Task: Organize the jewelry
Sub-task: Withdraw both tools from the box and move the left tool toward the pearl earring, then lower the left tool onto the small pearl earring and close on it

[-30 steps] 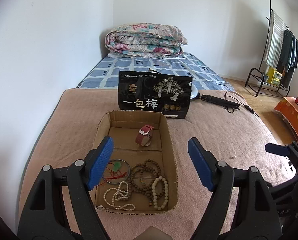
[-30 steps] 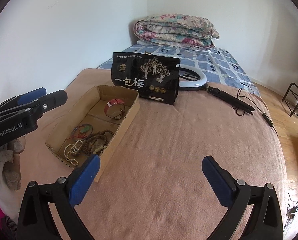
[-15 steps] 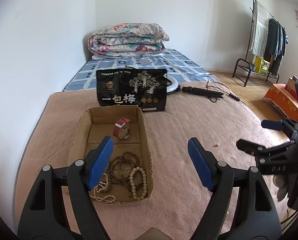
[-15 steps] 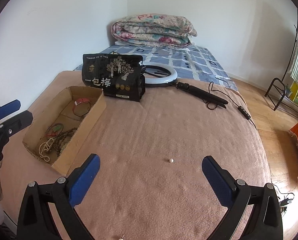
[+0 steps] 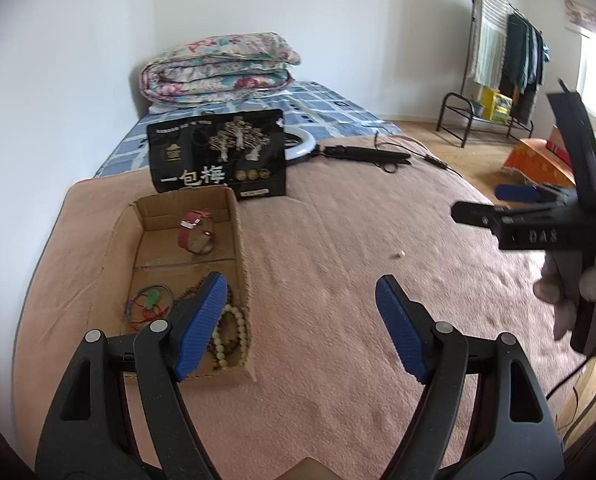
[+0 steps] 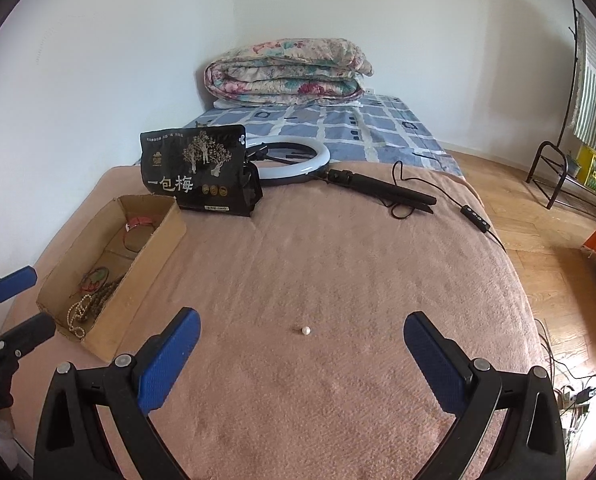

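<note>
Small white pearl earring (image 6: 306, 330) lies loose on the pink fleece blanket (image 6: 338, 248), at 12 o'clock just ahead of the right gripper (image 6: 302, 346), fingers wide, empty. Left gripper (image 5: 298, 328) also wide, empty, w/ the brown cardboard box (image 5: 239, 240) of beads at its 10 o'clock. Risks: pearl is tiny, so pads may pinch fleece instead, press it into the pile or flick it away; it could roll & get lost.
</note>
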`<state>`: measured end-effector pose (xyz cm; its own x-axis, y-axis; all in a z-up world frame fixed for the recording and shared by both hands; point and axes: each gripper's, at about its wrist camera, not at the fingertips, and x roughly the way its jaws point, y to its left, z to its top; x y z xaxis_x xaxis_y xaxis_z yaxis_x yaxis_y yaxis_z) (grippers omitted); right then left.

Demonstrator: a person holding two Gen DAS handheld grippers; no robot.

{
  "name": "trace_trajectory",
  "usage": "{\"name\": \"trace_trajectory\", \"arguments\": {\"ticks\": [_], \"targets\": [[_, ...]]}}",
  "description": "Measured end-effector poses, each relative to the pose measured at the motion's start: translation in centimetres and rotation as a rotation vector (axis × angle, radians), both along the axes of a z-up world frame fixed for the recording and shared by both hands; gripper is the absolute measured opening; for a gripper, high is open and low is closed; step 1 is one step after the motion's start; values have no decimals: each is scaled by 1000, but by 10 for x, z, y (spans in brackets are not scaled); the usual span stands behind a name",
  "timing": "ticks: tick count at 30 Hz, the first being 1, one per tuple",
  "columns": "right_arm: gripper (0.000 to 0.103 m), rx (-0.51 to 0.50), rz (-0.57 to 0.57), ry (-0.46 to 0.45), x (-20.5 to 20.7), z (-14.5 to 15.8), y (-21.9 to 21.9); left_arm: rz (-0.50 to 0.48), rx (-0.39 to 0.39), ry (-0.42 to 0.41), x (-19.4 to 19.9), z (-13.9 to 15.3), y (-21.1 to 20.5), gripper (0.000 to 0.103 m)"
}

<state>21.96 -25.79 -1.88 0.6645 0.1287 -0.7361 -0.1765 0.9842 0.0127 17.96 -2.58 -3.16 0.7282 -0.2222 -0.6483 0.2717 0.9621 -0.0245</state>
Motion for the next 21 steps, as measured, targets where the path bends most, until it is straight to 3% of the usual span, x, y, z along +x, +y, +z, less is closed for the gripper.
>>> {"name": "trace_trajectory", "arguments": {"ticks": [7, 12, 14, 21], "targets": [[102, 6, -10, 24, 3, -10, -21, -105, 7, 33, -23, -16, -26, 79], [95, 15, -9, 54, 7, -21, -35, -184, 10, 63, -44, -31, -48, 78], [92, 24, -7, 60, 8, -26, -39, -215, 18, 75, -52, -38, -57, 65], [74, 64, 43, 89, 12, -46, -44, -324, 49, 144, -73, -71, -85, 38]]}}
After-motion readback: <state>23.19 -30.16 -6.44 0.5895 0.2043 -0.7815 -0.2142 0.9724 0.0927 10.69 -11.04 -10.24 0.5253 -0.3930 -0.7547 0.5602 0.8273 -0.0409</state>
